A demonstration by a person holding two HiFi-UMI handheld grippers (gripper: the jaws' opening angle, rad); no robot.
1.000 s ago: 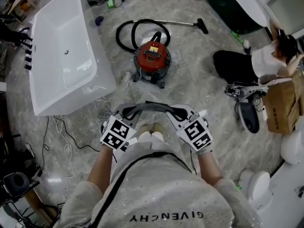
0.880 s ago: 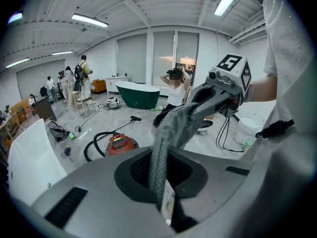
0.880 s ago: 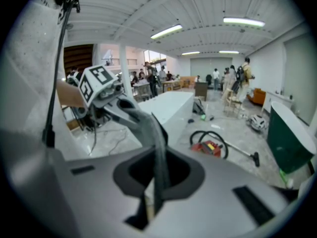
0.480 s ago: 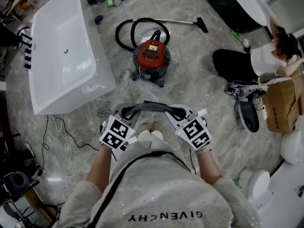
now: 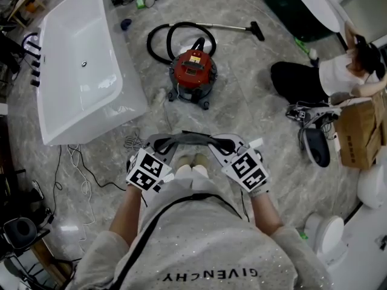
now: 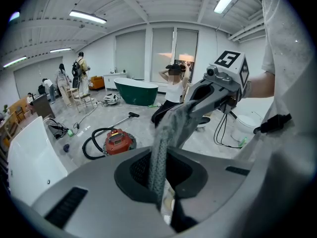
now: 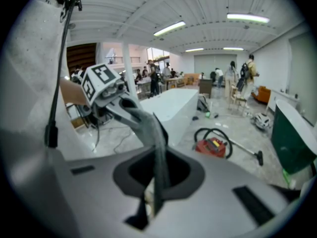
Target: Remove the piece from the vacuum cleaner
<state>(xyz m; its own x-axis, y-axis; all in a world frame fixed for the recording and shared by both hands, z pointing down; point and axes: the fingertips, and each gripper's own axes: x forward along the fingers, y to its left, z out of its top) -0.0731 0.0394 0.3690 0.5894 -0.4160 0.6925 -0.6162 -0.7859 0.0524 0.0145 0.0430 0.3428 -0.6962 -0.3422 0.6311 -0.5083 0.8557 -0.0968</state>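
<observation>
Before one vacuum cleaner (image 5: 193, 72), left gripper (image 5: 156, 144) and right gripper (image 5: 225, 144) pinch one cloth (image 5: 188, 139).

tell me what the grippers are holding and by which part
One grey cloth, stretched between them: the left gripper is shut on its left end, the right gripper on its right end.

Counted on inspection: one red vacuum cleaner (image 5: 193, 71), one white bathtub (image 5: 84, 71), one dark green bathtub (image 5: 296, 11), one cardboard box (image 5: 358, 139), one grey fabric strip (image 5: 190, 139), two tools: left tool (image 5: 161, 142), right tool (image 5: 222, 142).
</observation>
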